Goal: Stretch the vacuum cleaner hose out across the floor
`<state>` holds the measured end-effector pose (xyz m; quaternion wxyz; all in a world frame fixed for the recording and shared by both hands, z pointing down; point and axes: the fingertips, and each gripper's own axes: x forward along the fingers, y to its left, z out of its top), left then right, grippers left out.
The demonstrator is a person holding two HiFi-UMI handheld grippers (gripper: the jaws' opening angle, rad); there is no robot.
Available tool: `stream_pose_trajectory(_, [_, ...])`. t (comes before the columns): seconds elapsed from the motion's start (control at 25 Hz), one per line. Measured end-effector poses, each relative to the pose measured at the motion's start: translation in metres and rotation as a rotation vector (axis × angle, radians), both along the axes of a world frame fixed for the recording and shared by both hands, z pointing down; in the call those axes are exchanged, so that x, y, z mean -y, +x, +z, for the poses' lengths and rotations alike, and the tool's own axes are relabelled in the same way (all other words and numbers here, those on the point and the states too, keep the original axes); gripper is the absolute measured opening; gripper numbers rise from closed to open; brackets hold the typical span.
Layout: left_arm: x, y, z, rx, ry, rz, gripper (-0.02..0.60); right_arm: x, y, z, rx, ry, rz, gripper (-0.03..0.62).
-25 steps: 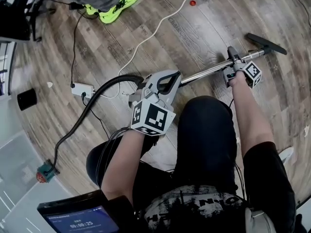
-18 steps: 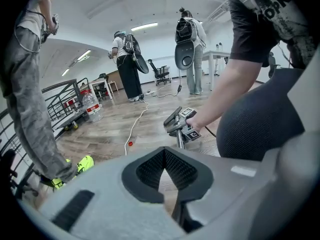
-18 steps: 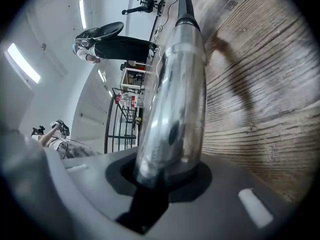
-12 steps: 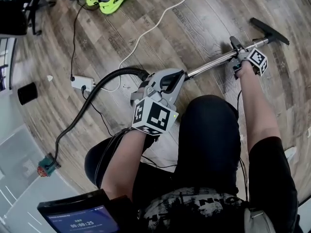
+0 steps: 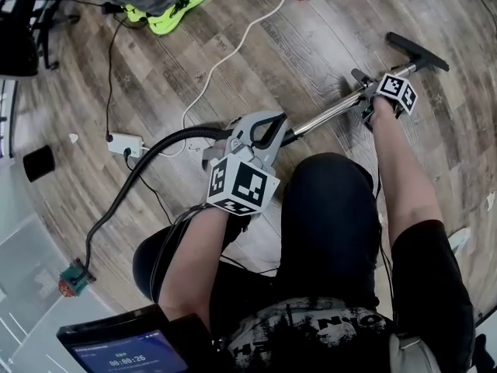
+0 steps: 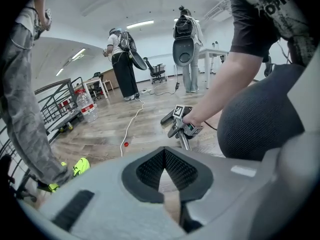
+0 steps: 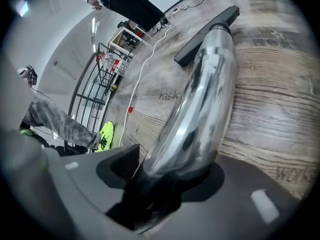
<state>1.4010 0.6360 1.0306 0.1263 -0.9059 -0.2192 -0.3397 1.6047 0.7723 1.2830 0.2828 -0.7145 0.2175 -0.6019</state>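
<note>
Black hose (image 5: 144, 164), chrome wand (image 5: 326, 115), neon-yellow shoes (image 5: 175, 2), white cable (image 5: 247, 23), wood-grain floor (image 5: 295, 45)

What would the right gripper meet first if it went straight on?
Probably the black floor nozzle, since the right gripper points along the metal tube; depth is unclear. Its jaws have just been opening around that tube.

Not much to read here tbh. The little screen (image 5: 124, 348) at about 7 o'clock in the head view shows a timer, 00:00:26 (the tiny line above it is too small to read). In the right gripper view the floor planks (image 7: 270, 114) carry faint print: "task" just off centre toward 12 o'clock, "work" at 4 o'clock. The shirt (image 6: 260, 14) at 1 o'clock in the left gripper view shows only partial letters.
</note>
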Motion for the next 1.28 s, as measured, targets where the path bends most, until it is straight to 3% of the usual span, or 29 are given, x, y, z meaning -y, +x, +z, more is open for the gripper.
stream_pose_trajectory(0.16, [0.000, 0.001, 0.000, -0.003, -0.009, -0.007, 0.002, 0.003, 0.002, -0.006, -0.004, -0.053, -0.046, 0.287])
stream_pose_trajectory(0.28, [-0.003, 0.001, 0.002, -0.001, -0.015, -0.003, 0.002, 0.029, 0.009, -0.015, -0.023, -0.015, -0.134, 0.344])
stream_pose_trajectory(0.36, [-0.005, -0.001, 0.003, 0.001, -0.006, 0.009, 0.002, 0.038, 0.011, -0.017, -0.014, -0.006, -0.157, 0.337])
stream_pose_trajectory(0.56, [-0.004, -0.006, 0.007, 0.007, -0.011, 0.010, 0.002, 0.012, -0.006, 0.000, 0.022, -0.126, -0.168, 0.337])
stream_pose_trajectory(0.64, [-0.006, -0.004, 0.006, 0.002, -0.011, 0.016, 0.002, -0.008, -0.014, 0.007, 0.021, -0.225, -0.230, 0.325])
stream_pose_trajectory(0.76, [-0.007, -0.003, 0.006, 0.002, -0.015, 0.016, 0.002, -0.025, -0.025, 0.010, 0.013, -0.338, -0.331, 0.371])
stream_pose_trajectory(0.92, [-0.004, -0.003, 0.009, -0.001, -0.024, 0.017, 0.002, -0.025, -0.030, 0.010, 0.017, -0.400, -0.387, 0.398])
stream_pose_trajectory(1.08, [0.000, -0.001, 0.012, -0.009, -0.027, 0.018, 0.002, -0.023, -0.029, 0.006, -0.005, -0.476, -0.453, 0.485])
stream_pose_trajectory(1.28, [0.003, 0.005, 0.008, -0.025, -0.042, 0.007, 0.002, -0.040, -0.032, 0.004, 0.013, -0.509, -0.425, 0.508])
